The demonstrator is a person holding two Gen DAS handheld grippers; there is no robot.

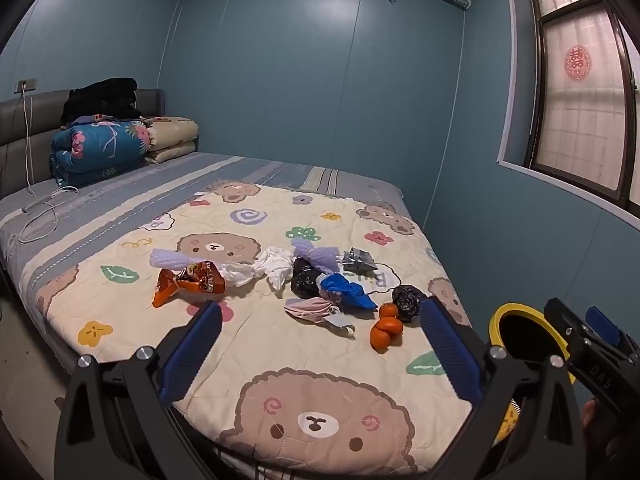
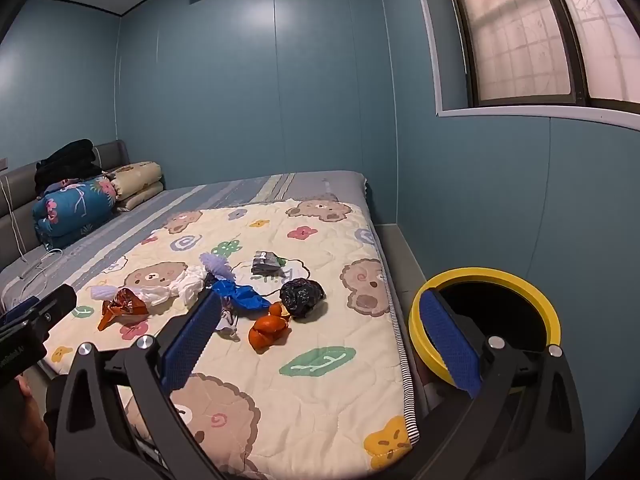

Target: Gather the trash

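Both your claws stand wide and hold nothing. The left claw (image 1: 320,344) hangs over the near end of the quilt (image 1: 280,360); the right claw (image 2: 324,340) hangs beside it, over the quilt's right edge.

Nearest to you on the right is the bin (image 2: 484,276), yellow-rimmed, open mouth up, on the floor just off the bed's right side. Your right claw's right finger already overlaps its rim in that view, so the right hand is the one closer to the drop.

Ahead of both claws, past a bare stretch of quilt, lies the trash. Closest is the orange peel (image 2: 268,330), a little left of centre for the right claw, right of centre for the left claw (image 1: 386,328). Just behind it sits a crumpled black bag (image 2: 302,296), and left of the peel a pink mask (image 1: 316,310). Further on come a blue bag (image 1: 348,290), a white bag (image 1: 276,266), an orange wrapper (image 1: 188,282) well off to the left claw's left, and a grey packet (image 2: 267,262) farthest back.

The heap runs as a band across your view, left to right. I judge the peel and black bag fall to the right hand, being on the bin's side; the wrapper lies nearer the left hand.
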